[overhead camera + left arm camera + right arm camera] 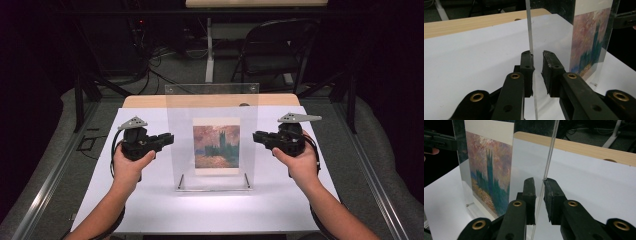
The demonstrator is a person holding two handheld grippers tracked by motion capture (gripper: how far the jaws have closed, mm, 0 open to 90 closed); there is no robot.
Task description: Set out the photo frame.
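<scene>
Left gripper [537, 67], right gripper [539, 192] straddle clear frame [172, 140] edges (pad contact unclear); jaws narrow.

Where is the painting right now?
In the high view the painting sits inside a clear upright frame at the middle of the white sheet, between the left gripper and the right gripper.
</scene>
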